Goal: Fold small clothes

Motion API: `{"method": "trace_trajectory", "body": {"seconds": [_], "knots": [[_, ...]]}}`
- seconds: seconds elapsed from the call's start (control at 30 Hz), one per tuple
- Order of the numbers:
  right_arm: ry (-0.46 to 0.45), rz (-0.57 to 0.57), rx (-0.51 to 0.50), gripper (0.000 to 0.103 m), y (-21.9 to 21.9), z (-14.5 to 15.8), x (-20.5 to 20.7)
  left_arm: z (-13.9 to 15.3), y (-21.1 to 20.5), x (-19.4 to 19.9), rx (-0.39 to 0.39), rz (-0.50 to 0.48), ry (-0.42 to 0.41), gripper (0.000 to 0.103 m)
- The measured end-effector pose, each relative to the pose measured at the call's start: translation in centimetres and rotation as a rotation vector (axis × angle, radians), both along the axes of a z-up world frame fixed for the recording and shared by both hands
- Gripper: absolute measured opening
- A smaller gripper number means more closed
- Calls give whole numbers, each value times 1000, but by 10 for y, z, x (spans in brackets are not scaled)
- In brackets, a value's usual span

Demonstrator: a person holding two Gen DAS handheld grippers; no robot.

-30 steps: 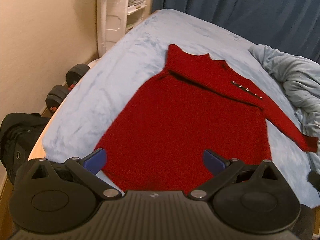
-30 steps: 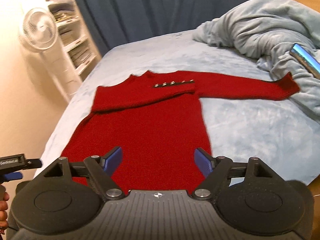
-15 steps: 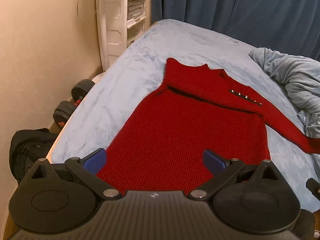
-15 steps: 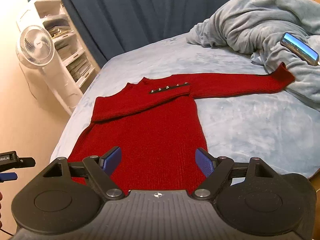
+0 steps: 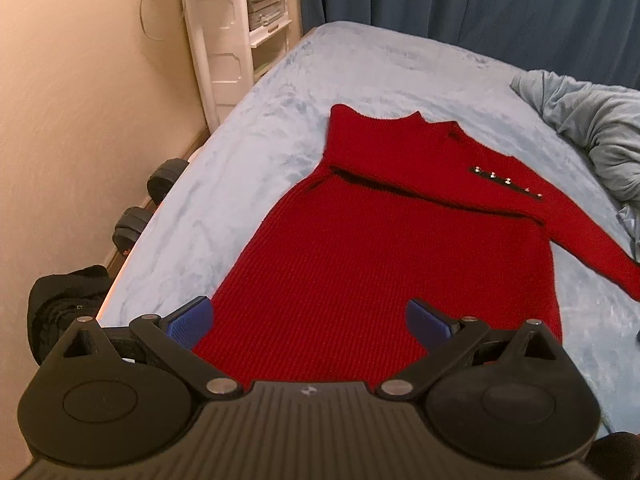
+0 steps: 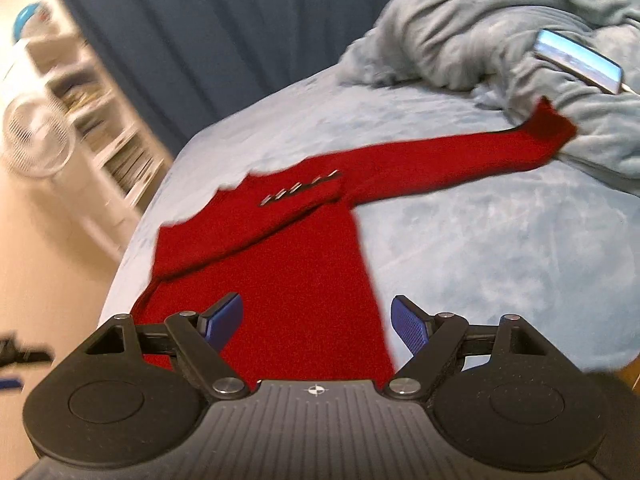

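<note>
Now | red knit sweater (image 5: 376, 264) lies flat on bed (image 5: 256, 148), one sleeve folded, other stretched right | left gripper (image 5: 308, 320) and right gripper (image 6: 316, 320) both wide, empty | advice: pinch the near hem corners evenly.

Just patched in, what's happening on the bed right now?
A red knit sweater lies flat on the pale blue bed cover, one sleeve already folded across the chest, the other stretched out toward the rumpled blue-grey blanket. The left gripper and right gripper both hover open near the hem, holding nothing.
</note>
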State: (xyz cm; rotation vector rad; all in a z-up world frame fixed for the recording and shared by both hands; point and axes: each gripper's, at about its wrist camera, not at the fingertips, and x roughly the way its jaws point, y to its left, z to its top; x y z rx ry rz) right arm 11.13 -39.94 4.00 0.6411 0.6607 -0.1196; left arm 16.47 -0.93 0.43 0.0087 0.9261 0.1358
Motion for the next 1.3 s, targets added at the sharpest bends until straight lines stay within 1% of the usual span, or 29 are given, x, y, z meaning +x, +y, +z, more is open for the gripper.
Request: {"method": "trace_trajectory", "body": {"seconds": [0.1,0.2,0.3,0.33,0.4,0.5,0.57,0.6,0.67,0.7,0.73,0.77,0.8,0.83,0.9,1.03,1.1,1.17,1.23,1.3], "knots": [[-3,-120,21,82,-39,-20,23,-4,-3,10,6,5,14,102],[15,-273,45,82,-90,-48,50,-6,-4,21,13,13,26,102],[58,-432,92,82,-148,-84,78,-8,-5,28,26,20,34,102],[86,-475,115,82,-167,-97,88,-9,-4,30,35,24,38,102],[136,-558,118,82,-201,-121,105,-11,-4,33,49,34,48,102],[205,-634,100,82,-238,-149,128,-15,-3,38,68,47,66,102],[240,-647,98,83,-254,-163,142,-17,-3,42,78,54,74,102],[241,-655,84,83,-258,-166,148,-18,-3,44,81,56,78,102],[247,-663,28,86,-262,-169,161,-19,-5,49,84,53,81,102],[245,-667,17,82,-264,-171,166,-19,-7,50,88,48,80,102],[227,-666,8,71,-264,-172,169,-19,-8,53,91,43,77,102],[198,-653,5,21,-264,-172,172,-19,-9,54,94,38,73,102],[188,-629,13,11,-266,-170,175,-20,-11,55,97,35,68,102],[183,-626,20,11,-265,-165,175,-21,-12,56,97,31,65,102],[79,-595,54,11,-263,-151,170,-25,-12,59,92,23,73,102],[-35,-525,16,11,-251,-120,168,-32,-9,63,63,33,90,102],[-35,-513,-7,11,-249,-112,172,-32,-4,63,38,43,93,102],[13,-517,-39,11,-249,-110,180,-32,5,62,21,56,89,102],[54,-528,-45,11,-248,-108,187,-32,14,63,12,72,86,102],[60,-519,-71,11,-243,-100,196,-34,26,63,-4,94,90,102]]}}
